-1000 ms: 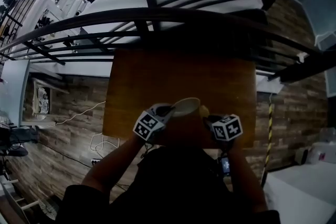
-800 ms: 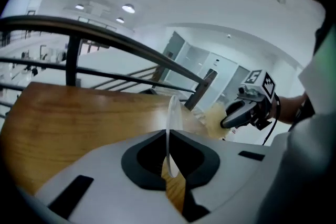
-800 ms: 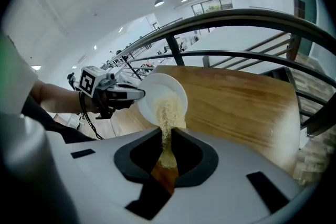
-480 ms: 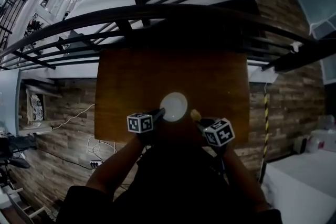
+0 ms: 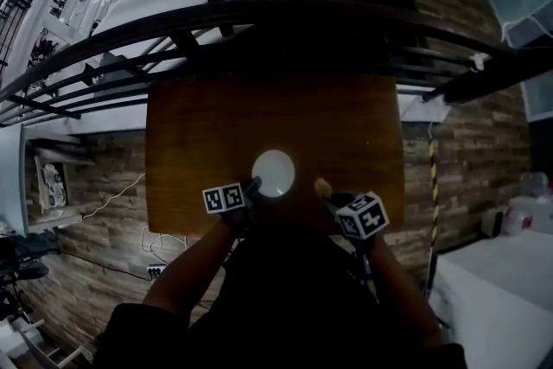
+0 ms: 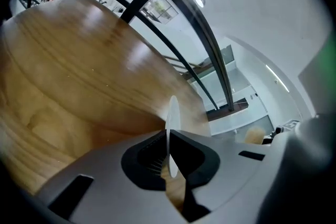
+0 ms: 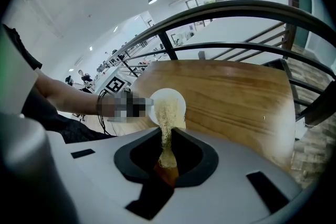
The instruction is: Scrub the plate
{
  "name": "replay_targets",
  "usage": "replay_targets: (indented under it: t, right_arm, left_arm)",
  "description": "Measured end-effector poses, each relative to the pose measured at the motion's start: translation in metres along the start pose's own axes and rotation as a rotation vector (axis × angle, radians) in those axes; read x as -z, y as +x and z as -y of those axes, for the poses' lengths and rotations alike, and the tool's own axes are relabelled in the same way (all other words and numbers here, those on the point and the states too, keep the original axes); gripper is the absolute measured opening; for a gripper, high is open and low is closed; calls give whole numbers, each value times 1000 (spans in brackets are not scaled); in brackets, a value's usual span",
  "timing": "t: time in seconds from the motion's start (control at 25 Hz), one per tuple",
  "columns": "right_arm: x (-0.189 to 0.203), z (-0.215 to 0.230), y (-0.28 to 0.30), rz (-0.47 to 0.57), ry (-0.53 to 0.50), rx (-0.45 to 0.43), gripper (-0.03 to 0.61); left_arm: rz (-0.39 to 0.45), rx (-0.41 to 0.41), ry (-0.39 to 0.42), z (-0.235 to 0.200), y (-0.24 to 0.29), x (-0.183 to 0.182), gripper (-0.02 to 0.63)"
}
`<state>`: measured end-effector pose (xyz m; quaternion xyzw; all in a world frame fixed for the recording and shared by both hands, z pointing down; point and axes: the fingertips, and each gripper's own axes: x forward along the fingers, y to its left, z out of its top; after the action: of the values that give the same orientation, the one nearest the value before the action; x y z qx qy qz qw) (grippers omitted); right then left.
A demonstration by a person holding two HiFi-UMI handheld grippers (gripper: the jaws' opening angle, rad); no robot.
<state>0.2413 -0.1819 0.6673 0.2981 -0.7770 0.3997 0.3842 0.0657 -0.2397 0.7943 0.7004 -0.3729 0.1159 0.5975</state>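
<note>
A small white plate (image 5: 274,173) lies face up over the wooden table (image 5: 346,125), near its front edge. My left gripper (image 5: 251,186) is shut on the plate's near-left rim; in the left gripper view the plate (image 6: 171,128) shows edge-on between the jaws. My right gripper (image 5: 328,196) is shut on a yellow sponge (image 5: 322,187), just right of the plate and apart from it. In the right gripper view the sponge (image 7: 167,128) sticks out of the jaws, with the plate (image 7: 169,105) beyond it.
A black metal railing (image 5: 259,22) runs along the table's far side, with a drop to a lower floor behind it. The floor around the table is wood-patterned. A white cable (image 5: 130,186) lies on the floor to the left.
The plate was held tilted up a second ago. My left gripper has rolled and sunk, so the plate now faces up. My right gripper with the sponge has shifted slightly.
</note>
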Motion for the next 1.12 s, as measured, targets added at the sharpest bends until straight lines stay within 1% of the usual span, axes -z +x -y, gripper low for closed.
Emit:
replay_targets:
  t: [0.36,0.56,0.72,0.88,0.96,1.0,1.04,1.12]
  right_arm:
    - [3,4,-4,-1,3,3,55]
    - [4,3,-3,-3,-1,0,55]
    - [7,1,-4,-9,-5,-8,55]
    - [19,2,-1,-20,10,-17,55]
    - [20,1,-1,-22,10,-21,55]
    - [19,0,-1,-19,9,-23,55]
    - [19,1,0,-18,9,-22,55]
    - [21,2,-2,-23,10,-21,55]
  left_arm:
    - [-22,-61,20,-14,8,2,21]
    - [-36,-127,21,-24,10,2,35]
    - [-75,-162,45,-31,16,8,50]
    - [-107,-208,88,-37,17,11,86]
    - [-116,-224,122,-40,18,11,105]
    - [-122,-229,146,-41,20,10,122]
    - [-132,-235,176,-41,22,9,156]
    - [-163,-253,245,-40,25,11,205]
